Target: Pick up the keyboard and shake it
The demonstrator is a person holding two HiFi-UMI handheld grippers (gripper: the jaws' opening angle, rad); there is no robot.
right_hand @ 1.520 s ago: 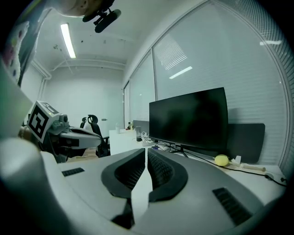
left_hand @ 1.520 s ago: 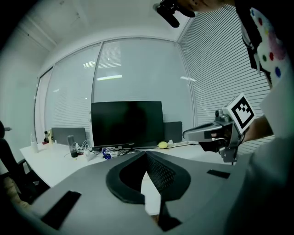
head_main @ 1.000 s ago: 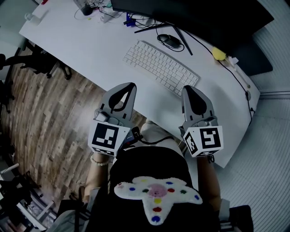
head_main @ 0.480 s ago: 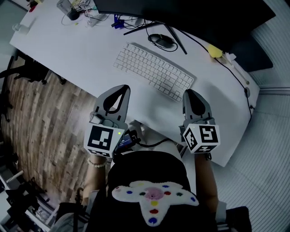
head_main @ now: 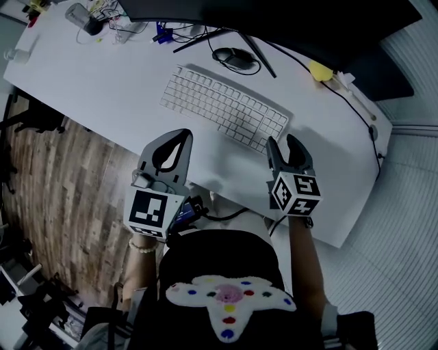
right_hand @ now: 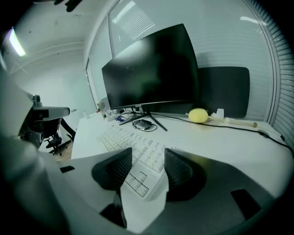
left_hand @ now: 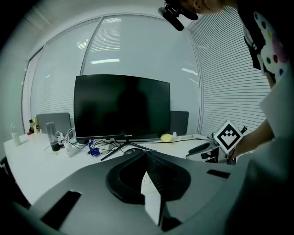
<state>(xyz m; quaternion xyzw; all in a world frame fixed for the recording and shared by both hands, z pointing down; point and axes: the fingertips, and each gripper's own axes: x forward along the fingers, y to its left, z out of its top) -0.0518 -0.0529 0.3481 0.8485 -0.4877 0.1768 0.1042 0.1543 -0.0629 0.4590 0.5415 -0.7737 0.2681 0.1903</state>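
Around: mouse (head_main: 233,59) just behind keyboard (head_main: 224,108), w/ its cable looped round it; monitor (head_main: 274,20) further back, its stand legs (head_main: 256,51) splayed either side of the mouse; yellow roundish thing (head_main: 319,70) far R, well apart; cable clutter (head_main: 137,29) and a dark cup (head_main: 83,19) at far L back.
In the way: only a strip of desk (head_main: 89,82) lies btwn keyboard and both grippers.
Keyboard look: white, slim, full rows of pale keys, lying flat.
Keyboard place: mid desk, set diagonally, in front of monitor.
L gripper (head_main: 179,135): jaws pressed together, nothing btwn them; over the desk's near edge, apart from keyboard's near L end.
R gripper (head_main: 283,145): jaws spread and opening; just short of keyboard's near R corner, which shows btwn the jaws in R gripper view, pads not on it.
Count: 1 keyboard, 1 mouse, 1 monitor, 1 yellow thing, 2 grippers.
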